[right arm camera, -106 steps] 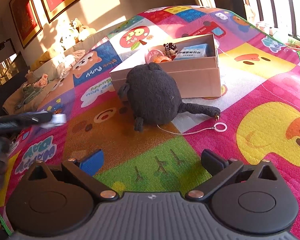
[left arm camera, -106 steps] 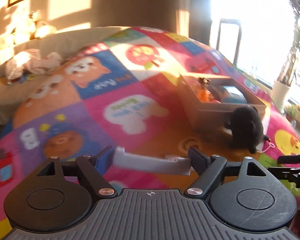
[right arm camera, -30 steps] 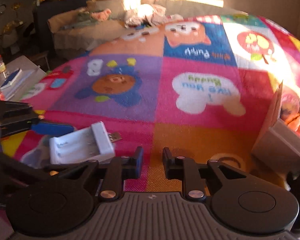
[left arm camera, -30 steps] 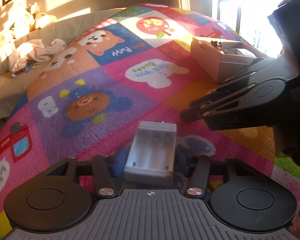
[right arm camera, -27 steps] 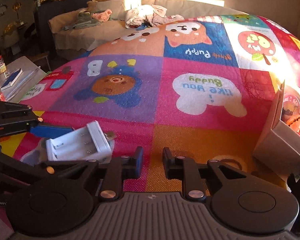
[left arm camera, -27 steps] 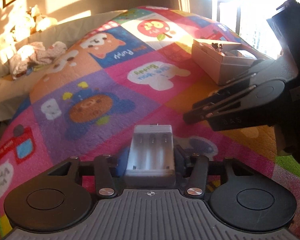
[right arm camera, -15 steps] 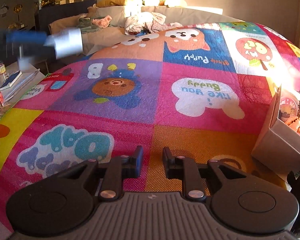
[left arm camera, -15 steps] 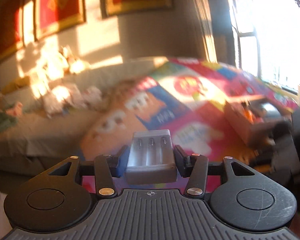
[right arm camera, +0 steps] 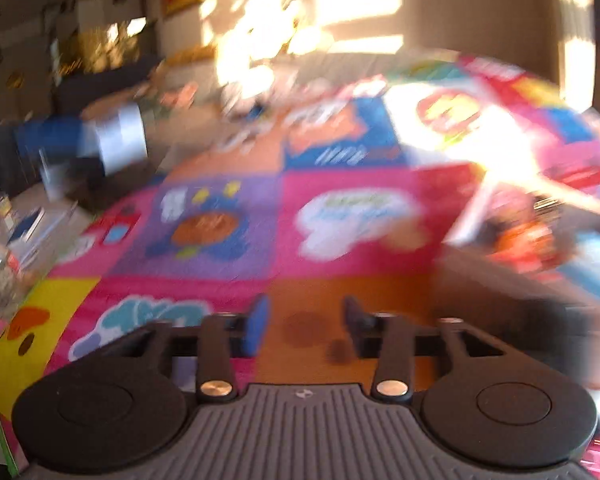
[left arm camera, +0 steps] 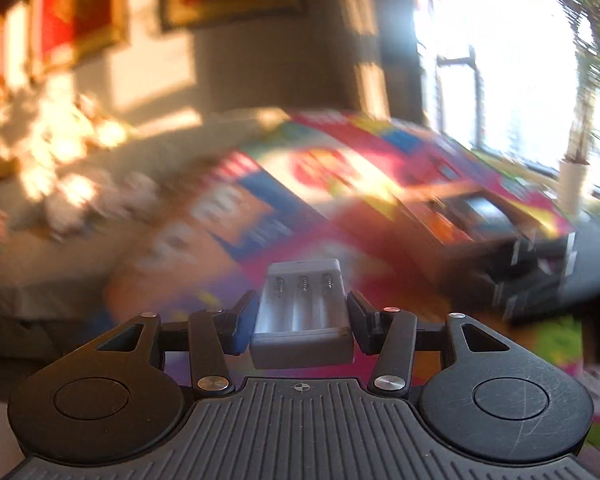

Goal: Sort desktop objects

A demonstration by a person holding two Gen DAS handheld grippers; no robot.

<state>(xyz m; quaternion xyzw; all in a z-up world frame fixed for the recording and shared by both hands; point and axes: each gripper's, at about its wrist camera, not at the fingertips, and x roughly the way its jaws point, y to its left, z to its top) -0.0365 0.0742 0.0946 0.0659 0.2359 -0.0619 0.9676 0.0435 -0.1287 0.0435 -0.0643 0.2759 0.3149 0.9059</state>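
Observation:
My left gripper (left arm camera: 302, 314) is shut on a white battery charger (left arm camera: 302, 312) with three slots, held in the air above the colourful play mat (left arm camera: 260, 216). The charger also shows blurred at the far left of the right wrist view (right arm camera: 120, 138), with the left gripper's blue pad beside it. My right gripper (right arm camera: 302, 326) is partly open and empty, above the orange patch of the mat (right arm camera: 308, 292). The cardboard box (left arm camera: 480, 216) with several items stands at the right; it also shows in the right wrist view (right arm camera: 540, 232). Both views are motion-blurred.
A black plush toy (right arm camera: 556, 320) lies in front of the box. The right gripper's body (left arm camera: 540, 272) shows as a dark blur beside the box. A sofa with clothes and toys (left arm camera: 60, 184) runs behind the mat. A potted plant (left arm camera: 576, 176) stands by the window.
My left gripper has lifted the charger off the mat and swings toward the box. My right gripper has opened a little and turned toward the box.

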